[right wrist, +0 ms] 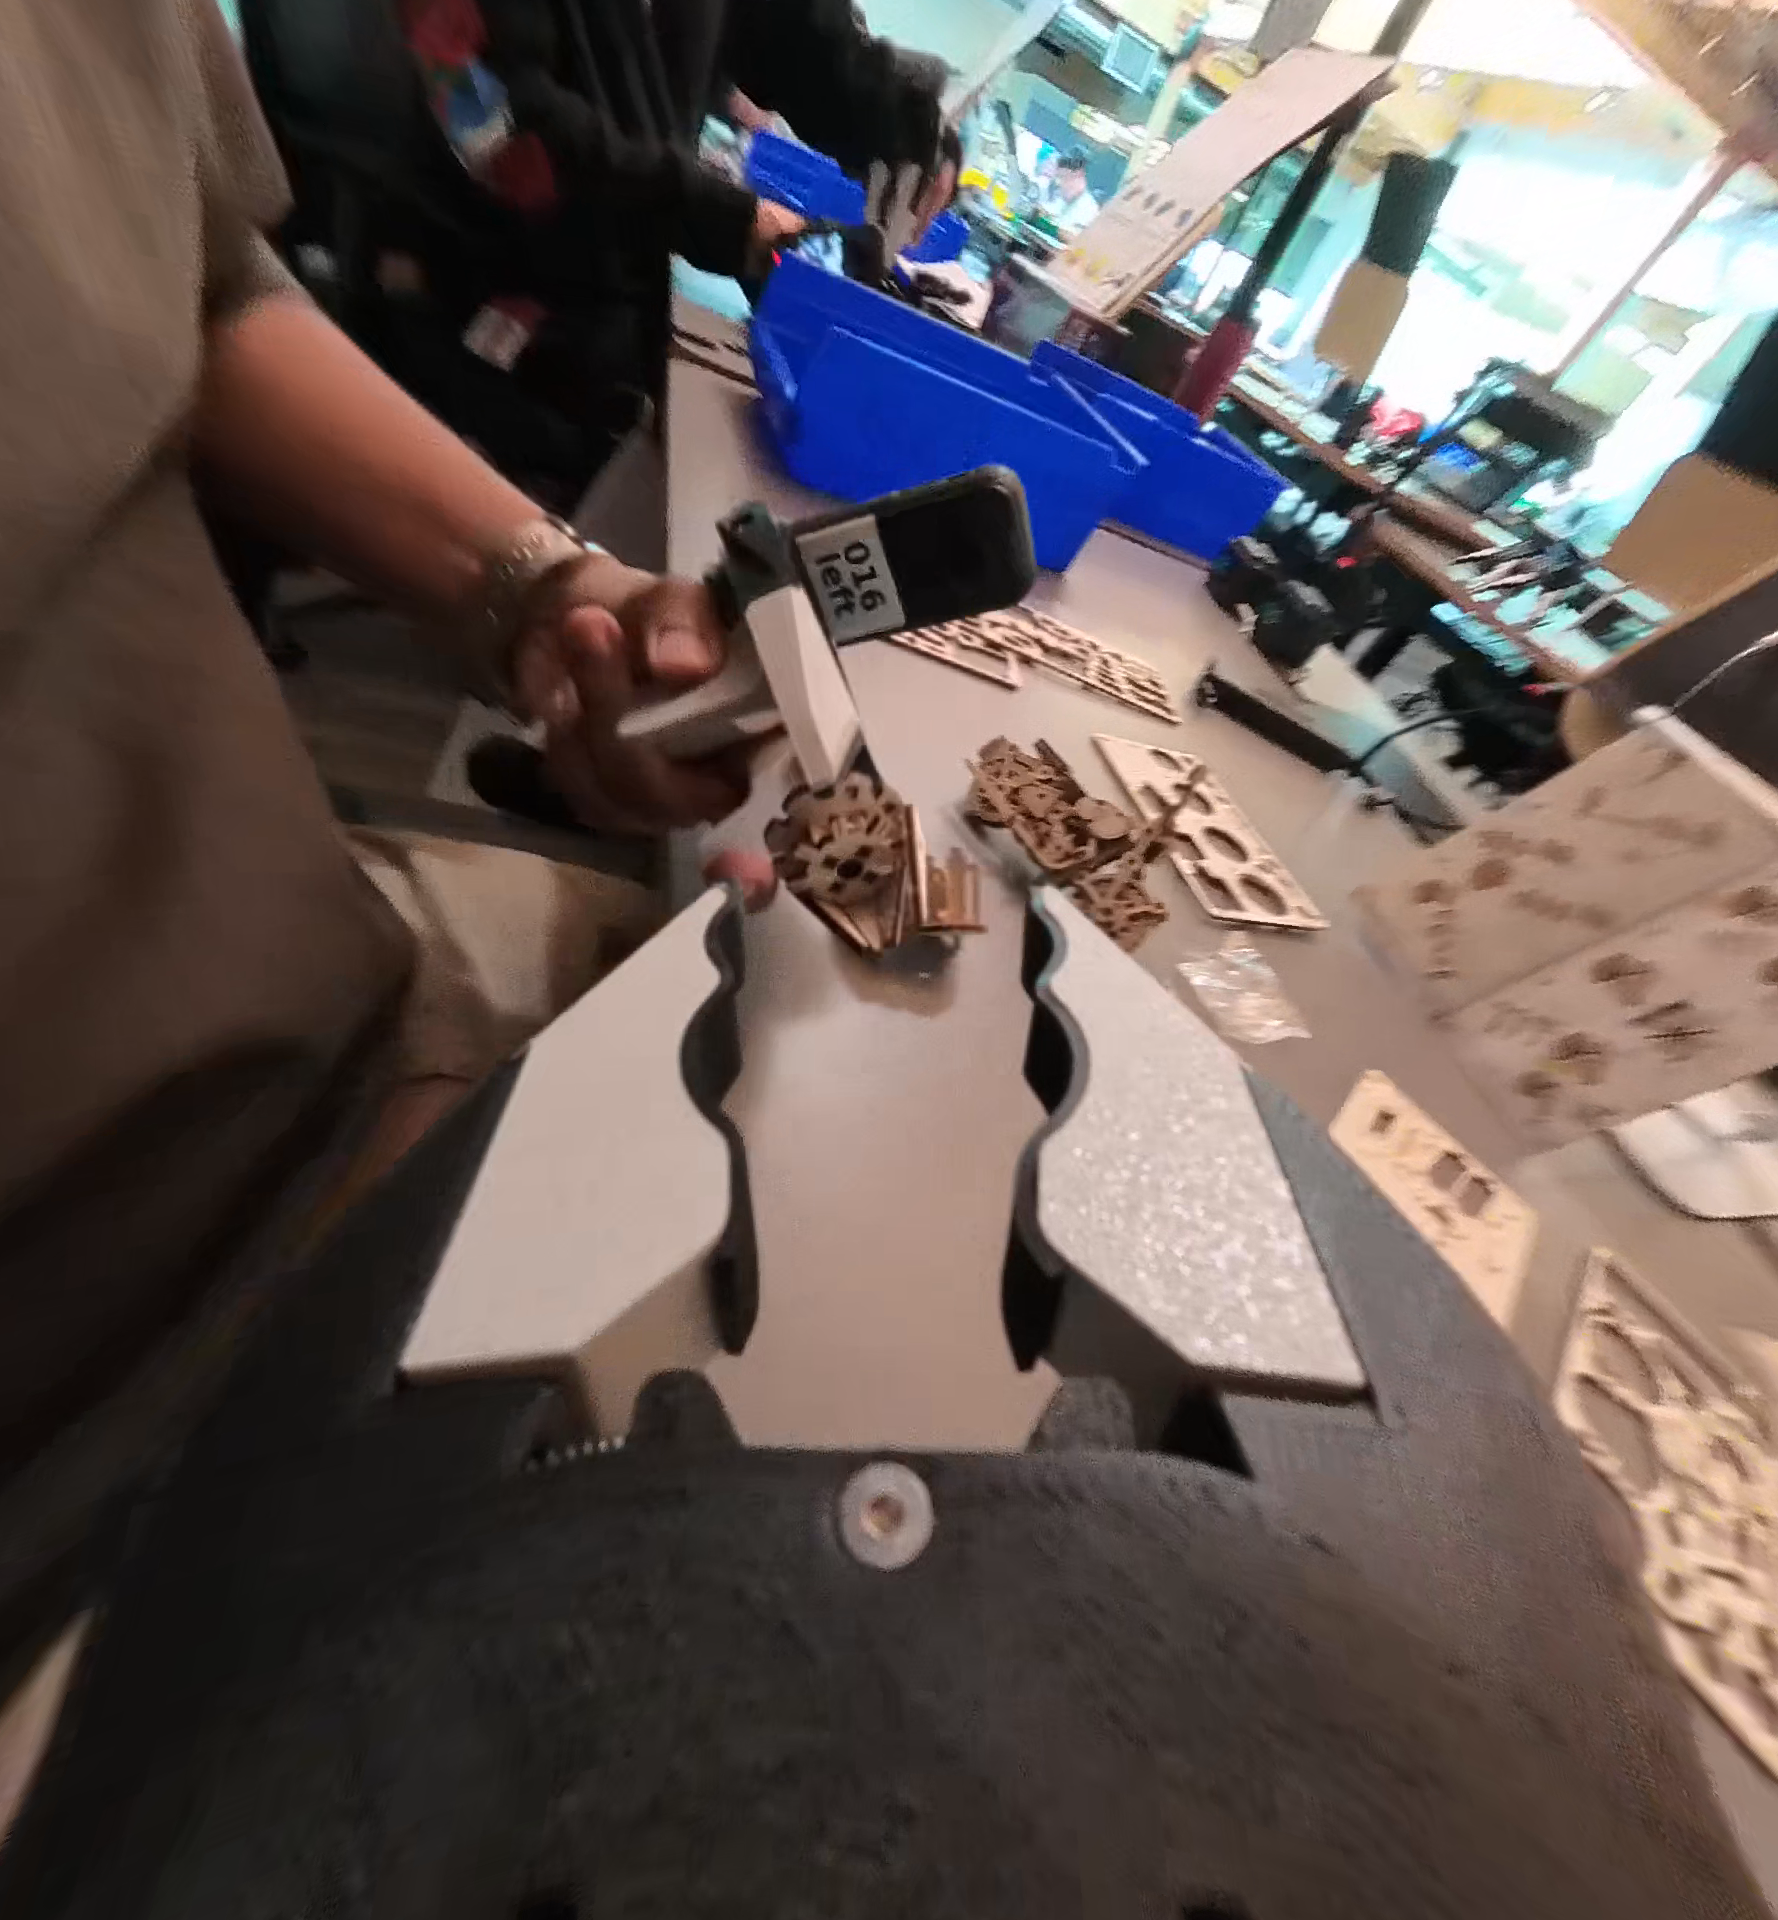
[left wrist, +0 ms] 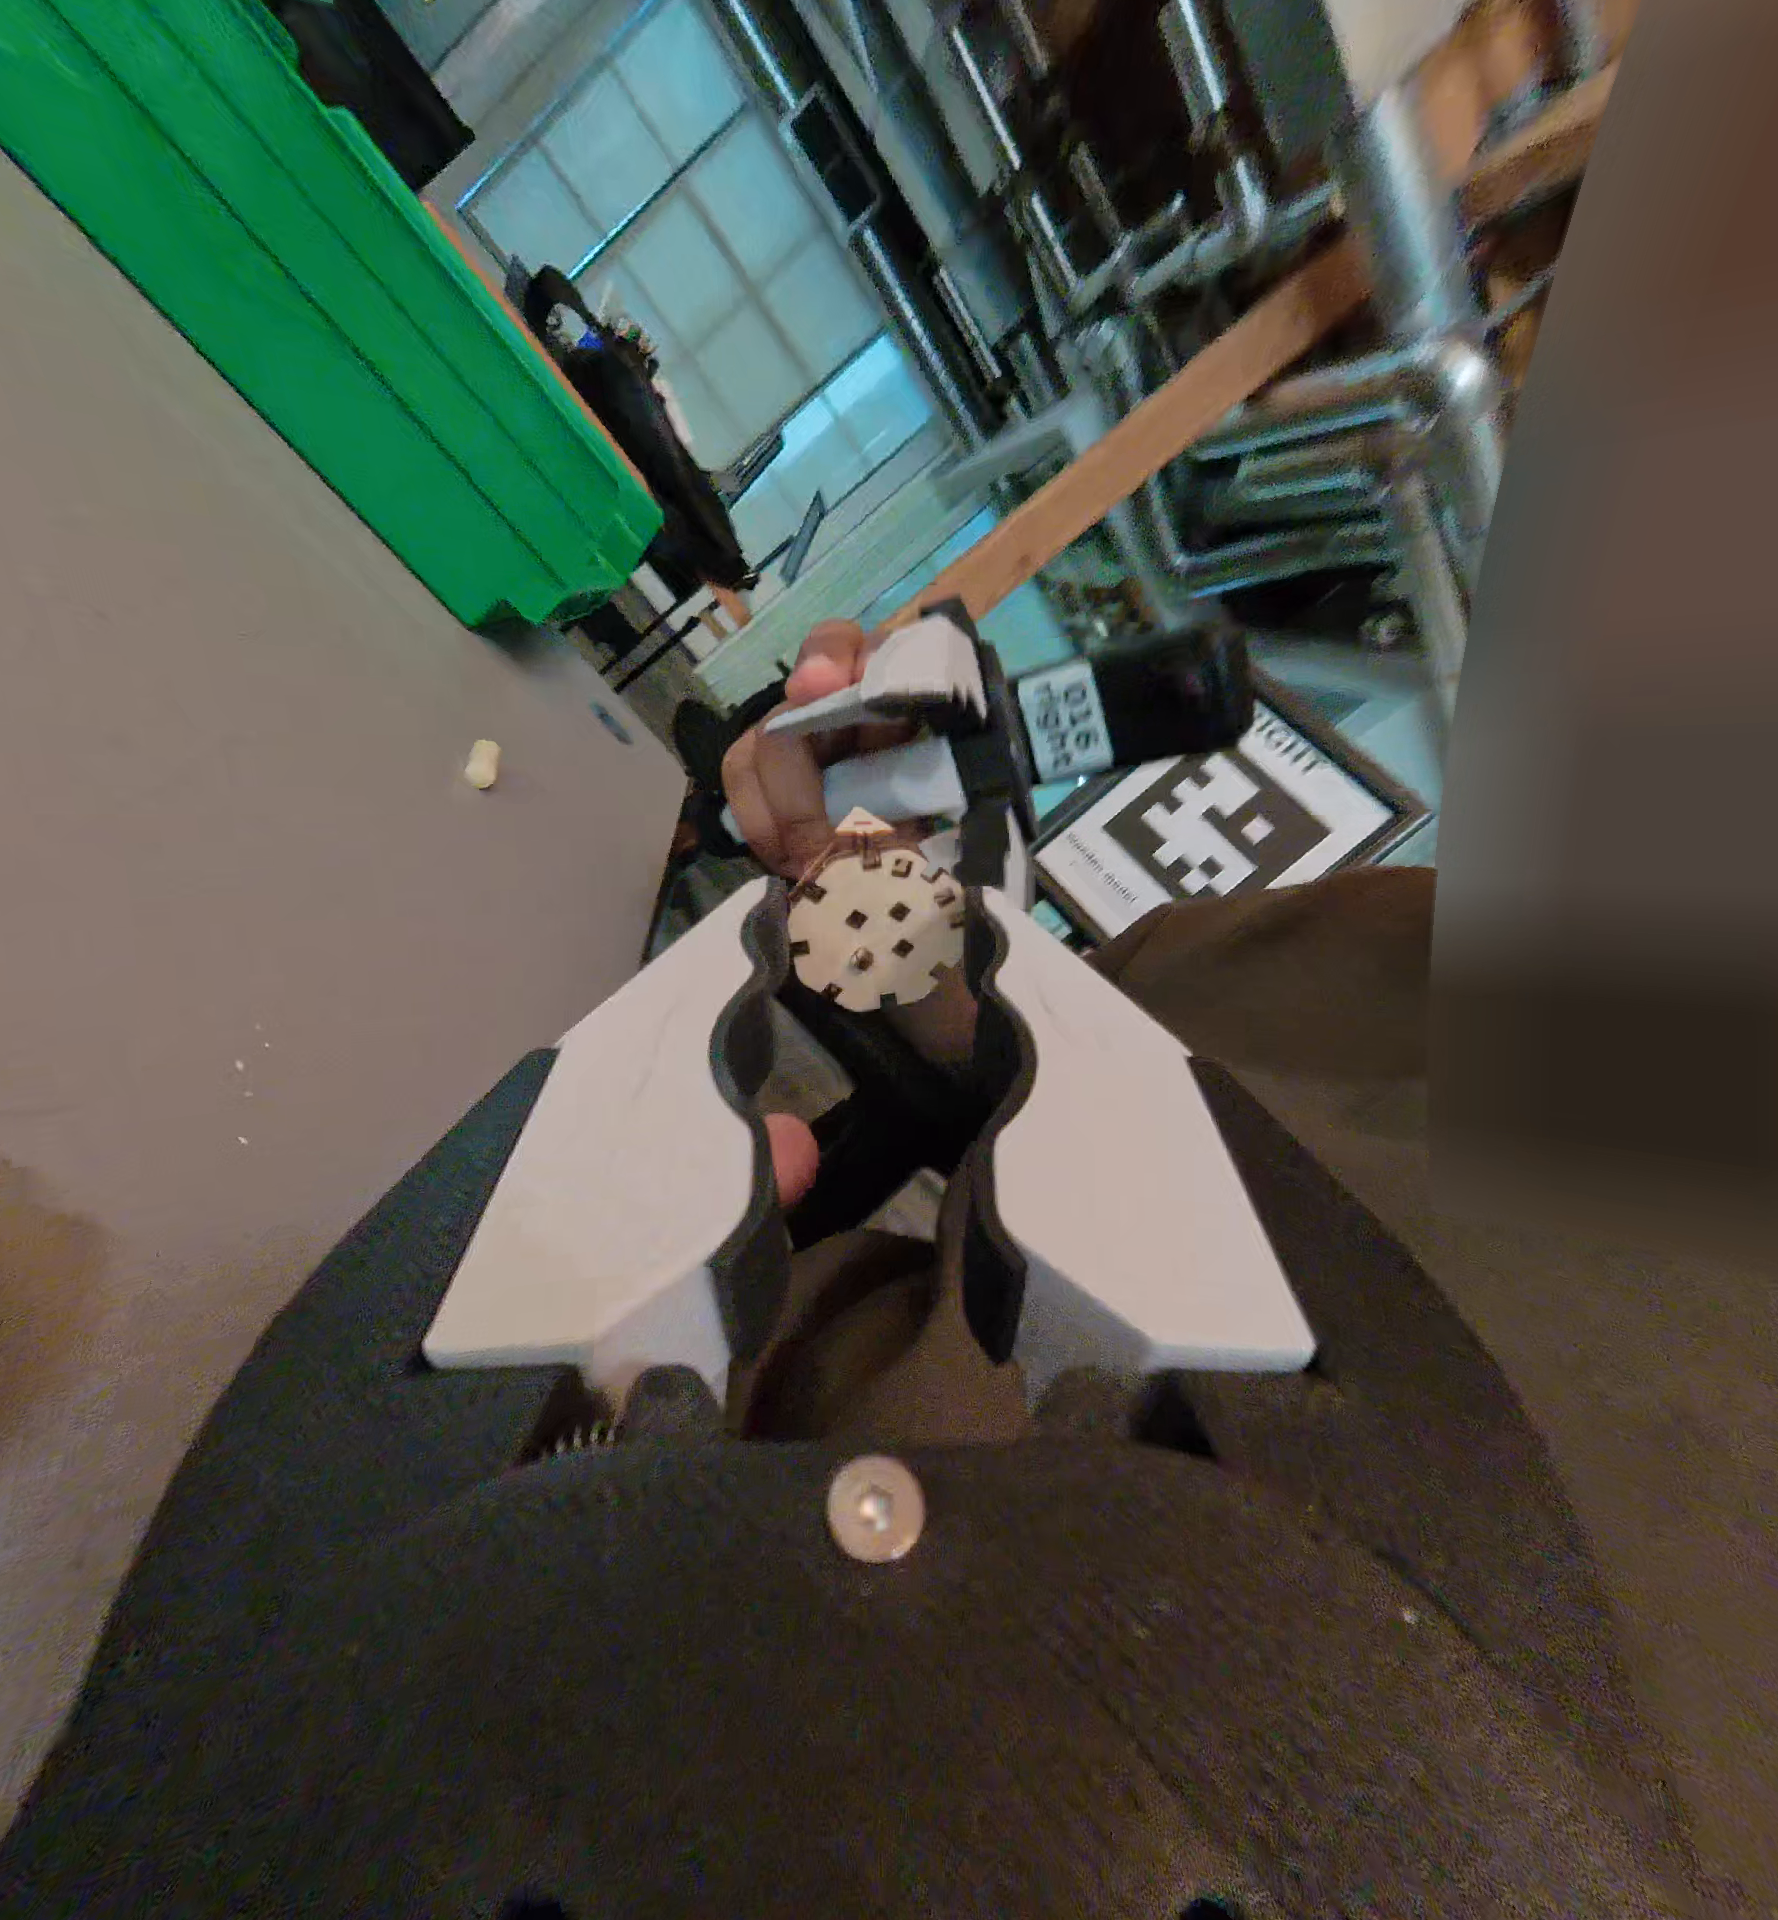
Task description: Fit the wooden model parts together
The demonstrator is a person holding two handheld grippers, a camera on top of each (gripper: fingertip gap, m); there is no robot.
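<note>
My left gripper [left wrist: 874, 914] is shut on a round, notched wooden disc [left wrist: 869, 940], held up off the grey table [left wrist: 241, 831] at its fingertips. In the right wrist view the left gripper [right wrist: 825, 777] shows the disc as one face of a layered wooden gear piece [right wrist: 843, 847], just above the table [right wrist: 864, 1143]. My right gripper [right wrist: 880, 914] is open and empty, a short way in front of that piece. The right gripper's grey fingers [left wrist: 900, 670] show beyond the disc in the left wrist view. A pile of loose wooden parts [right wrist: 1061, 821] lies to the right.
Cut-out wooden sheets lie at the right [right wrist: 1207, 842] and near right [right wrist: 1695, 1507]. There is a printed instruction sheet [right wrist: 1643, 935], a small plastic bag [right wrist: 1238, 987], blue bins [right wrist: 968, 436] at the back, a green bin [left wrist: 345, 312], and a black-and-white marker board [left wrist: 1228, 831]. A person in black [right wrist: 552, 208] stands behind. Less than 4 cm separates the two grippers' tips.
</note>
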